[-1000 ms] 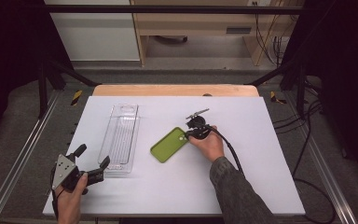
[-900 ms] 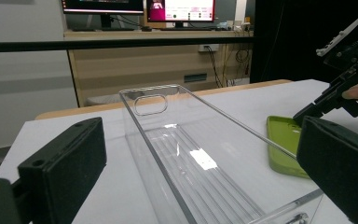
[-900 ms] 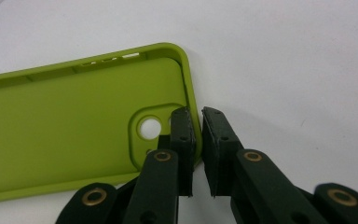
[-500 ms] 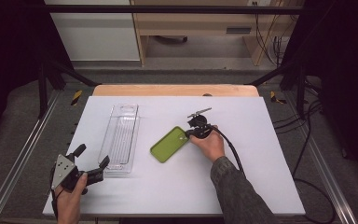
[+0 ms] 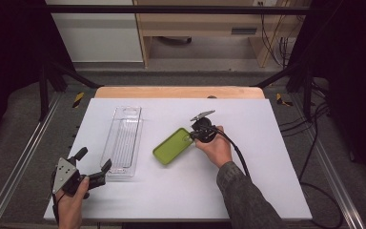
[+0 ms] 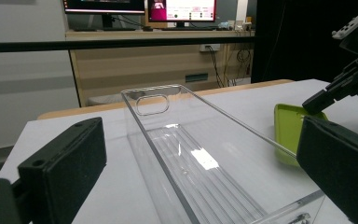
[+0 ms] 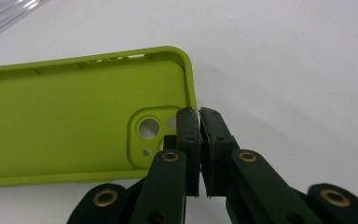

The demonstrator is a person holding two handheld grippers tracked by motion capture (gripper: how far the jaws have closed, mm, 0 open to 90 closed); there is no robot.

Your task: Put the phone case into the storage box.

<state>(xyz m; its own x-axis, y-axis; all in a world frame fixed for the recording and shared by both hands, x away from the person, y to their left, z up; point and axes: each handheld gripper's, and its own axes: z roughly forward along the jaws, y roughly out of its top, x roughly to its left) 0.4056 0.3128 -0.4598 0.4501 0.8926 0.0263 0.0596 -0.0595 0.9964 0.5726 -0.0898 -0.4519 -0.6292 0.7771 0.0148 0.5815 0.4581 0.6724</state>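
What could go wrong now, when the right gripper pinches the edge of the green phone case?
The right gripper is shut on the thin end wall of the green phone case, near the camera cutout. The soft rim may bend or slip out when lifted. The case could also swing from this end grip. The clear tray lies close beside it, so a swing might knock it toward the open left gripper.

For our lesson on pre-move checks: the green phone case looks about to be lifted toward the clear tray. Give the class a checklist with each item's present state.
1. Right hand-held gripper shut on the end wall of the green phone case, by the camera cutout: ok.
2. Grip deep enough for a lift: cannot tell; only the thin wall is pinched.
3. Clear plastic tray empty: ok.
4. Left hand-held gripper open, beside the tray's near end: ok.
5. Table between case and tray unobstructed: ok.
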